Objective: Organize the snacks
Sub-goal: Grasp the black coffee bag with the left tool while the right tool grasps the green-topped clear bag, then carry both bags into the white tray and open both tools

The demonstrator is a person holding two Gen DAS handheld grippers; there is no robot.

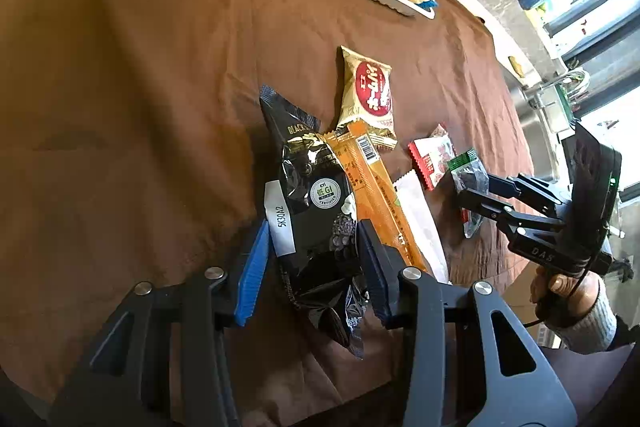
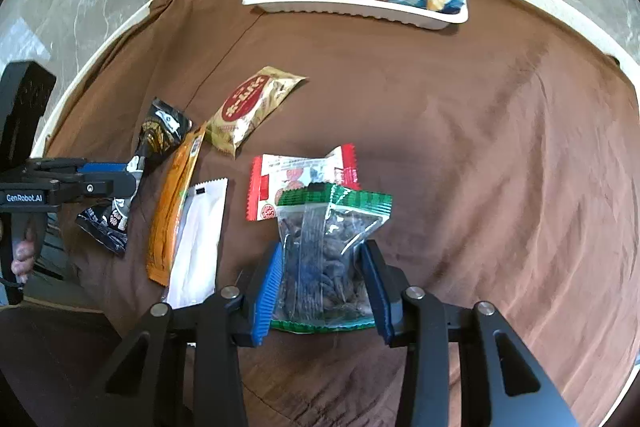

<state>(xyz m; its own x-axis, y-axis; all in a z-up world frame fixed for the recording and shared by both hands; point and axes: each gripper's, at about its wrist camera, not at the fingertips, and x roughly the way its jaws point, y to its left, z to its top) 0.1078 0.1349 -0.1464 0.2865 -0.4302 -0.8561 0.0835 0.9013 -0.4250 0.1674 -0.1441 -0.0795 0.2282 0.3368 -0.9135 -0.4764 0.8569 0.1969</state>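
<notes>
Between the blue pads of the left gripper (image 1: 316, 263), at lower centre of the left wrist view, sits a glossy black foil snack packet (image 1: 316, 211), pinched on both sides. Right gripper (image 2: 324, 291), lower centre of its own view, clamps a clear green-edged pouch of dark dried fruit (image 2: 328, 247). Both lie on the brown cloth (image 2: 460, 147). White ridged plastic tray (image 2: 352, 13) w/ red and blue snack packs sits at upper centre, well apart from the loose packets.
</notes>
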